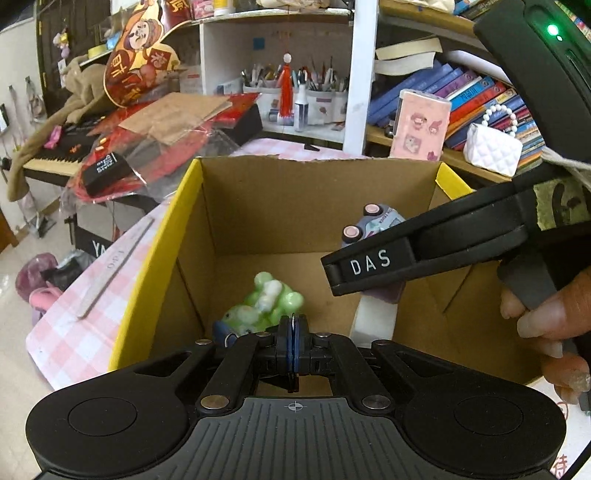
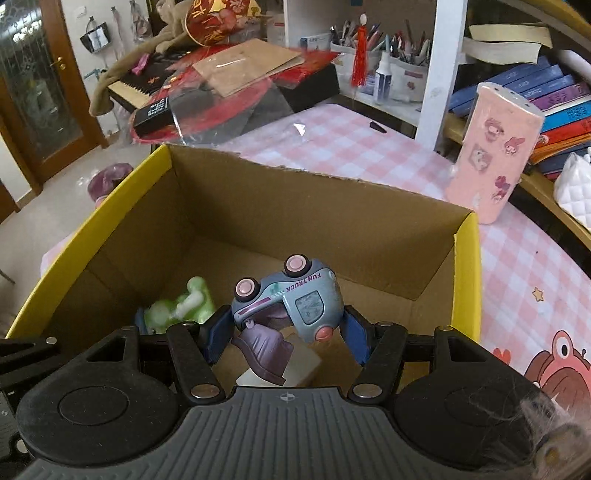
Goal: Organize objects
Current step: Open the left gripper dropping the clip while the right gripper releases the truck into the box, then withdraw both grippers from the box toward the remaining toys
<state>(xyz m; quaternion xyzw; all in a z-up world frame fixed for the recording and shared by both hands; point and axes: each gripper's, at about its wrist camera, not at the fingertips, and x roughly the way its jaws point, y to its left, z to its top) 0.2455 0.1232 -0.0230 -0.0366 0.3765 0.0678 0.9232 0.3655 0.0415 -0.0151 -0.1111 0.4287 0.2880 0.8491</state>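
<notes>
My right gripper (image 2: 286, 334) hangs spread open over the yellow-rimmed cardboard box (image 2: 325, 221), the upturned blue-grey plastic toy truck (image 2: 295, 299) lying loose between its fingers, long axis left-right. My left gripper (image 1: 293, 341), pressed closed on nothing, is nearer the green squishy toy (image 1: 267, 304).

Both wrist views bright and evenly lit by soft daylight; floor at far left of the right wrist view is washed out near the glazed door (image 2: 35, 92), and the cardboard box (image 2: 325, 218) interior sits in mild shadow with no hard-edged shadows. Strong fisheye bowing: shelf upright (image 1: 364, 74) and box rims curve toward the frame edges, corners vignette to black. Focus mostly sharp; slight motion blur on the clear plastic sheet (image 2: 236, 110); a green LED (image 1: 553, 29) glares.
</notes>
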